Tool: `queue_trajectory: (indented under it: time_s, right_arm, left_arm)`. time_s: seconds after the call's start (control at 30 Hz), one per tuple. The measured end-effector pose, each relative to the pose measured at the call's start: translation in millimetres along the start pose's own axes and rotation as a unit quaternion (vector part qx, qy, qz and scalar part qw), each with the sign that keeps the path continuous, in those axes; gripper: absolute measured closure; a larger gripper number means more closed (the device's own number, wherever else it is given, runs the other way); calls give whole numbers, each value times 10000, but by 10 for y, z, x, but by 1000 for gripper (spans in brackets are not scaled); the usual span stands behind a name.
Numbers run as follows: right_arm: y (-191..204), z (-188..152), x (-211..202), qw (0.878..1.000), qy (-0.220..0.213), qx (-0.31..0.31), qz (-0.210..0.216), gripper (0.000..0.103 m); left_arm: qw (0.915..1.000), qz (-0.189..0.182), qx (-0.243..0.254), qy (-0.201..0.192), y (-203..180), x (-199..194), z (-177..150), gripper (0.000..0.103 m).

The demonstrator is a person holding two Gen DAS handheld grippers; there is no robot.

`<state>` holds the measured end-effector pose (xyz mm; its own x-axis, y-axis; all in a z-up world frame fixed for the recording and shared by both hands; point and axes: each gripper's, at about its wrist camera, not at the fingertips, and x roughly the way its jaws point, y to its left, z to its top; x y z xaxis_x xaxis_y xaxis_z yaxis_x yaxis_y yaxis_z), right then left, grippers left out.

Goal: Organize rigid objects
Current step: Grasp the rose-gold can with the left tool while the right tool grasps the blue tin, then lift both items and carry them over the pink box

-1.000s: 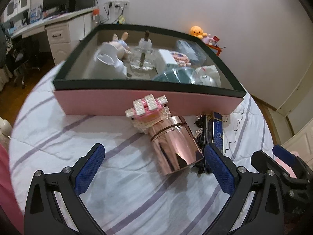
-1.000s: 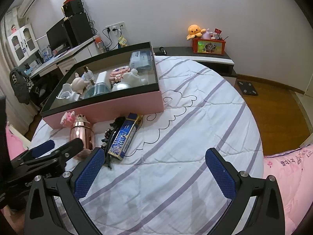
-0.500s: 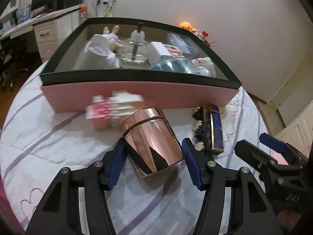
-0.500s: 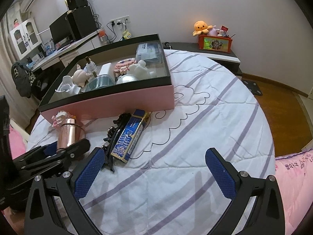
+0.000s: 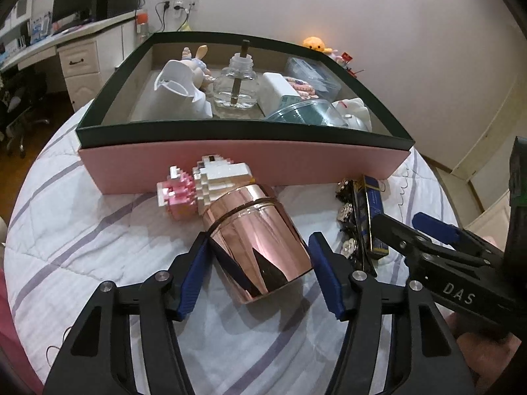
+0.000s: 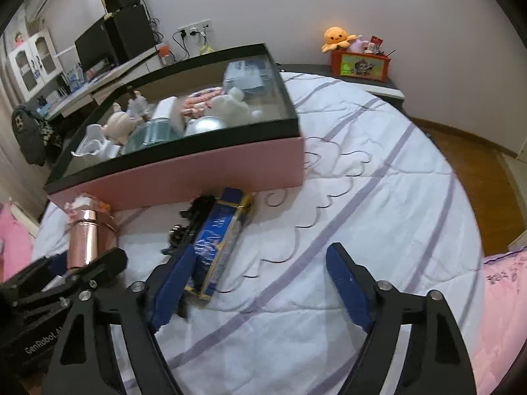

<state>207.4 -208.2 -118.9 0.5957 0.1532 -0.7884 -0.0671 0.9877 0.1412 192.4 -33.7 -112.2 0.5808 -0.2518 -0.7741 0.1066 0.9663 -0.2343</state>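
A rose-gold metal canister [image 5: 250, 217] lies tilted on the striped bedsheet, and my left gripper [image 5: 259, 237] is shut on its lower body, one blue pad on each side. A pink-and-white block figure [image 5: 204, 184] leans against the canister's top. To their right lie a blue and gold box [image 6: 220, 240] and a black beaded clip [image 6: 194, 217]. My right gripper [image 6: 262, 248] is open with its jaws closing. Only bare sheet is between them, and its left finger [image 6: 171, 283] overlaps the near end of the blue box. Behind stands the pink box with a dark rim [image 5: 243, 161].
The pink box holds a white pitcher [image 5: 178, 89], a glass bottle [image 5: 235, 89], a clear dome and other small things. Pink bedding [image 6: 500, 312] lies at the right. A desk with a monitor [image 6: 95, 46] and a shelf with an orange plush [image 6: 337, 38] line the far wall.
My left gripper's jaws came in from wide open onto the canister, which turned, and the block figure shifted left. My right gripper moved toward the blue box and its jaws narrowed.
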Motion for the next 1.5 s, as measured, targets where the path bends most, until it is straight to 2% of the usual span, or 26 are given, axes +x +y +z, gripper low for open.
queue_trajectory:
  time_s: [0.13,0.27,0.43,0.5,0.57,0.6,0.7,0.73,0.93,0.97,1.0,1.2,1.5]
  right_arm:
    - [68,-2,79,9999,3,-134,-47,21]
    - [74,-21,33,9996,5,-254,-145,31]
    - [142,-14,60,9994,43,-324,-142,34]
    - [207,-25,134,9988,67,-433,-195,34]
    - [242,-40,154,9979,8,-557,-333,34]
    - [226,-46,135,9980,13,-531,-329,39]
    - [123,-74,37,9982,-1,-482,-369,65]
    - [89,-79,24,9984,1,-445,-359,69]
    - [203,-64,94,9955,-82,-765,-553,70]
    - [196,-67,84,9958,-78,-762,-510,73]
    - [173,-77,58,9964,-79,-722,-430,82]
    - [68,-139,-78,9988,-60,-456,-154,82]
    - [112,-87,-312,9986,-227,-474,88,82]
  left_arm:
    - [10000,6,-33,-25,66,-54,-48,44]
    - [9999,61,-109,-43,144,-96,-54,44]
    - [9996,269,-100,-36,129,-26,-27,35]
    - [9996,268,-55,-50,109,2,-10,37]
    - [9998,196,-70,-37,129,5,1,47]
    - [9998,154,-82,-21,148,-5,2,49]
    - [9998,150,-115,-27,222,-74,-30,53]
    - [9997,182,-127,-33,250,-95,-51,53]
    - [9996,260,-107,-59,212,-42,-28,53]
    - [9997,218,-115,-62,217,-41,-25,55]
    - [9998,154,-144,-50,235,-49,-25,56]
    - [9997,159,-152,-79,278,-150,-88,56]
    - [9993,251,-89,-247,291,-356,-83,56]
